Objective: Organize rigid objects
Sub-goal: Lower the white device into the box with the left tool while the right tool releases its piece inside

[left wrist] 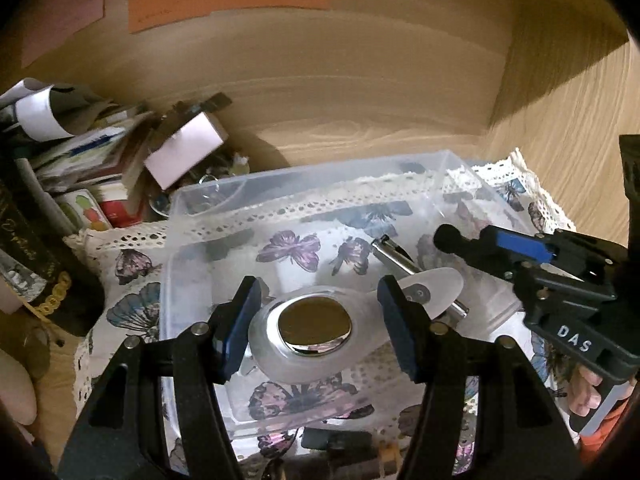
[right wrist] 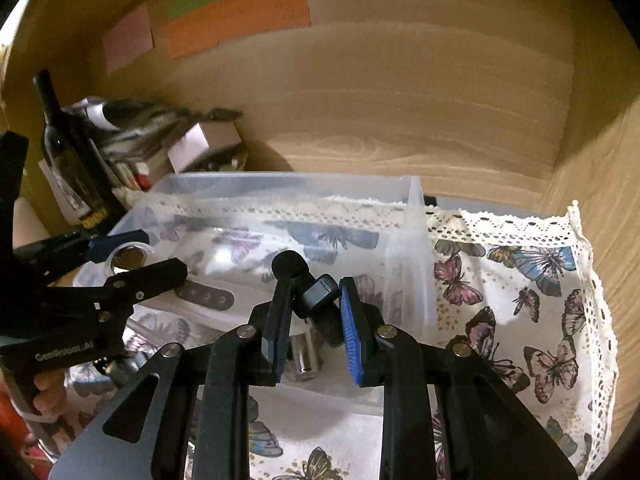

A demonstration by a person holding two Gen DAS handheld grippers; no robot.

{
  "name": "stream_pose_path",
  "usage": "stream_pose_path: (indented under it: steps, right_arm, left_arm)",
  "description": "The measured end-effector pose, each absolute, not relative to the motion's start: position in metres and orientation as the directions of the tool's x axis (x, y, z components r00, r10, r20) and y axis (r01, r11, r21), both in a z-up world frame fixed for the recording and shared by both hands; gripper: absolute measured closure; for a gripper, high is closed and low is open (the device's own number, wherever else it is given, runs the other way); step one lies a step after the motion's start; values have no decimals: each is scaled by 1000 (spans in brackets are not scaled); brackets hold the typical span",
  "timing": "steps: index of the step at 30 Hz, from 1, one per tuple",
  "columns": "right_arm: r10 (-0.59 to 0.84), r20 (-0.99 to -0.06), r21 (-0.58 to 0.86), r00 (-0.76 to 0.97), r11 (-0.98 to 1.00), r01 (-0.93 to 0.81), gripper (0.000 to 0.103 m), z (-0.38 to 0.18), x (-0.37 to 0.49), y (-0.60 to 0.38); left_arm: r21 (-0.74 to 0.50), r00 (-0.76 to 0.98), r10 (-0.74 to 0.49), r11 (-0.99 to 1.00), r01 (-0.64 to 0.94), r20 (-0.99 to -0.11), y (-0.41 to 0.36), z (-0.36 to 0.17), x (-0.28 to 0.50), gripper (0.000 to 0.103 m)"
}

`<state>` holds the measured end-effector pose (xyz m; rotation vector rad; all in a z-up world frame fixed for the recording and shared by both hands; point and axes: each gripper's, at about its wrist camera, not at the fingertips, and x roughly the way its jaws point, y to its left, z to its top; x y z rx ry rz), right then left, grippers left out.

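In bin [left wrist: 192,248]: pen [left wrist: 394,258], device [left wrist: 316,330] between spread left tongs [left wrist: 316,326]. Right tongs [right wrist: 316,322] pinching black tool [right wrist: 316,294] above bin. Roughly midway; clutter left of tongs unsorted.

Left hand-held gripper [left wrist: 316,326] agape, right hand-held gripper [right wrist: 316,312] (loaded) clamped.

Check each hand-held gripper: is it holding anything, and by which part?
The right hand-held gripper clamps a black tool around its middle, round end protruding. The left hand-held gripper is open around the white device, gripping nothing.
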<state>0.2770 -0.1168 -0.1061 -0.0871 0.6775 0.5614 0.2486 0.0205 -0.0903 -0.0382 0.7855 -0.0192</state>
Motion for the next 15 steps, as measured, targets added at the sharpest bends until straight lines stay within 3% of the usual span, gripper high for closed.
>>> stream_pose_path:
  steps: [5, 8, 15]
  right_arm:
    - [442, -622, 75, 646, 856, -512, 79, -107, 276, -115]
    - [457, -623, 93, 635, 849, -520, 65, -104, 276, -118]
    - [480, -557, 81, 678, 844, -531, 54, -81, 256, -127]
  left_arm:
    - [-56, 687, -44, 998, 4, -726, 19, -94, 251, 42]
    - [-78, 691, -57, 997, 0, -721, 23, -89, 248, 42]
    - [-43, 744, -29, 999, 1, -668, 24, -63, 223, 37]
